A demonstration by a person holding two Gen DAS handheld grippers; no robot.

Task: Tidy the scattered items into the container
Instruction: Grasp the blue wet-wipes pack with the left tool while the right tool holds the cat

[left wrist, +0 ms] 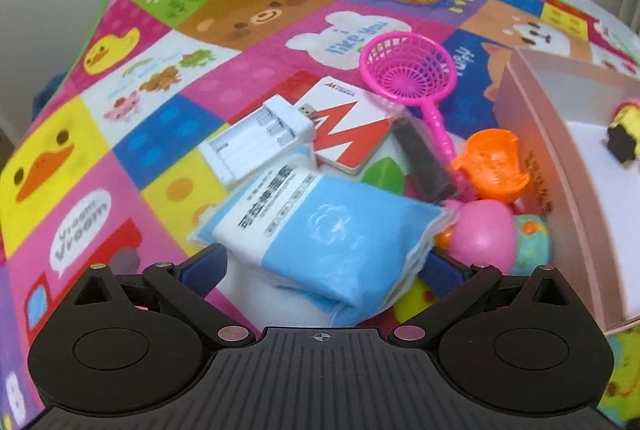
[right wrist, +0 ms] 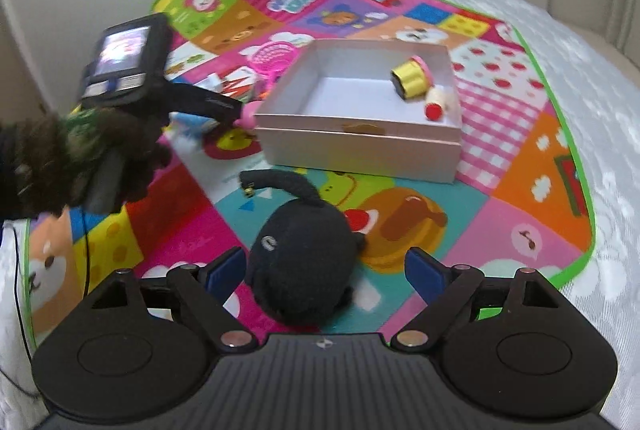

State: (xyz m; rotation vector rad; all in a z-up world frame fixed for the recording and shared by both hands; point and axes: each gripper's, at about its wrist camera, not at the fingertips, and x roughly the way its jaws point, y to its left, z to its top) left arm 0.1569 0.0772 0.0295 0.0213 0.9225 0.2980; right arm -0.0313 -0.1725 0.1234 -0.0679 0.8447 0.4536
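Note:
In the left wrist view my left gripper (left wrist: 324,266) is open around a blue and white wipes pack (left wrist: 320,230) on the mat. Behind it lie a white battery charger (left wrist: 260,138), a red and white card (left wrist: 352,130), a pink net scoop (left wrist: 408,74), an orange toy (left wrist: 492,166) and a pink toy (left wrist: 480,230). The pink box (left wrist: 560,166) stands to the right. In the right wrist view my right gripper (right wrist: 324,270) is open around a black knitted toy (right wrist: 304,250). The box (right wrist: 360,146) lies beyond it and holds a gold cylinder (right wrist: 412,80) and a small red-tipped piece (right wrist: 436,104).
The colourful play mat (right wrist: 520,190) covers a white bedspread (right wrist: 600,78). The person's gloved left hand and its gripper with a screen (right wrist: 120,70) show at the left of the right wrist view. A wall stands behind the mat.

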